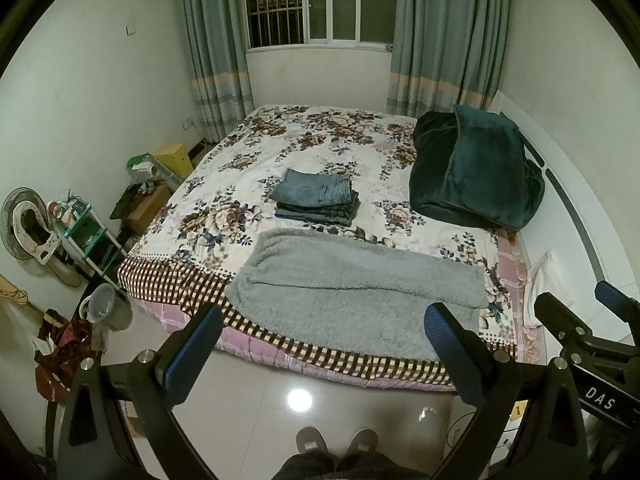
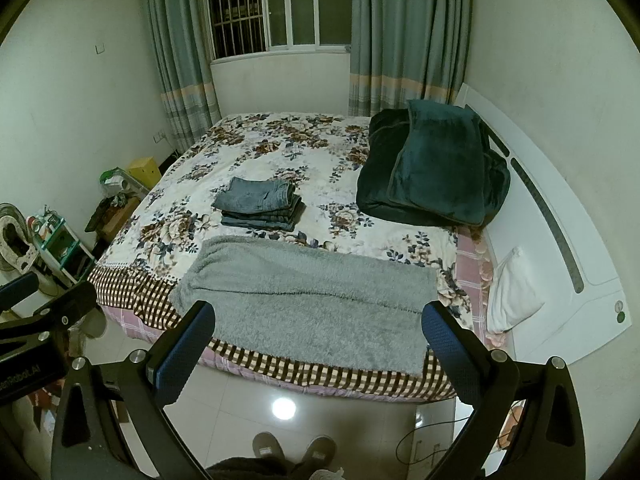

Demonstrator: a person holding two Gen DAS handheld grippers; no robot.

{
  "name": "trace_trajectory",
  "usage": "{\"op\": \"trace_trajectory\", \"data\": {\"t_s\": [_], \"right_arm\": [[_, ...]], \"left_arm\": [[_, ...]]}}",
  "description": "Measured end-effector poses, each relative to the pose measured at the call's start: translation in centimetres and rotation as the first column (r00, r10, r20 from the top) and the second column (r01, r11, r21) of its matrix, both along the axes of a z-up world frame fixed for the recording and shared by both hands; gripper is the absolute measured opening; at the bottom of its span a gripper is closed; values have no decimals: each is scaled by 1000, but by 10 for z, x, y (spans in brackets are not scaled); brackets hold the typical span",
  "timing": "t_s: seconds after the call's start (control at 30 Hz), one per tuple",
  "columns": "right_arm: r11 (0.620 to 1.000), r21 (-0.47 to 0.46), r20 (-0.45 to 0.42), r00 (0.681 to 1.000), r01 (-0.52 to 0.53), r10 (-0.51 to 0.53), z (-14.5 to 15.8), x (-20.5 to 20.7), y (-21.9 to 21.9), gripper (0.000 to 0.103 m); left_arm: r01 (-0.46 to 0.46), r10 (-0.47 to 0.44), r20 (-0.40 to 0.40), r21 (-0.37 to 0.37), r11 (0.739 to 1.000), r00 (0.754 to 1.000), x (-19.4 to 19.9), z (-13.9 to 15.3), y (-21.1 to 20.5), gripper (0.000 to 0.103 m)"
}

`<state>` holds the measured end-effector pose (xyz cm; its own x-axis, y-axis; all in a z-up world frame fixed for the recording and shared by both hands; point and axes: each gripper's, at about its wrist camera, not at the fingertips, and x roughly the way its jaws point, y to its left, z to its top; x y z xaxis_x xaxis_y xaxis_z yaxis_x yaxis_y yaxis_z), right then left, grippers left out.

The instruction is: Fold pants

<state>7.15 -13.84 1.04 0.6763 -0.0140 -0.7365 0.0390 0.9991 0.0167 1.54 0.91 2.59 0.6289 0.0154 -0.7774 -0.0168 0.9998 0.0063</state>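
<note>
Fluffy grey pants [image 1: 352,292] lie flat along the near edge of the bed, folded lengthwise, one end hanging a little over the edge; they also show in the right wrist view [image 2: 308,304]. A stack of folded blue jeans [image 1: 316,196] sits mid-bed behind them, seen too in the right wrist view [image 2: 260,204]. My left gripper [image 1: 324,340] is open and empty, held above the floor short of the bed edge. My right gripper [image 2: 318,334] is open and empty, beside it at the same distance; it shows at the right in the left wrist view [image 1: 576,300].
The bed [image 1: 280,148] has a floral cover with a checked border. A dark green blanket [image 1: 476,168] is heaped at the right by the white headboard [image 2: 560,216]. Shelf, fan, bin and bags crowd the floor at left [image 1: 80,248]. My slippers [image 1: 336,444] stand on the tiles.
</note>
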Motion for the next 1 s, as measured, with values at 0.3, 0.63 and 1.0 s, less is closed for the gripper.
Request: {"op": "trace_trajectory", "data": {"t_s": [0.3,0.63,1.0], "right_arm": [[1000,-2,4,1000,-3,3,7,3,1,103],[1000,-5,4,1000,-3,3,7,2,1,103],[1000,-8,7,1000,-2,2,13,0,3,103]], "left_arm": [[2,-2,3,1,1000,1000,-2,-1,1,103],[2,-2,7,0,1000,1000,-1,1,0,103],[1,-1,8,-1,1000,1000,-1,2,0,103]]}}
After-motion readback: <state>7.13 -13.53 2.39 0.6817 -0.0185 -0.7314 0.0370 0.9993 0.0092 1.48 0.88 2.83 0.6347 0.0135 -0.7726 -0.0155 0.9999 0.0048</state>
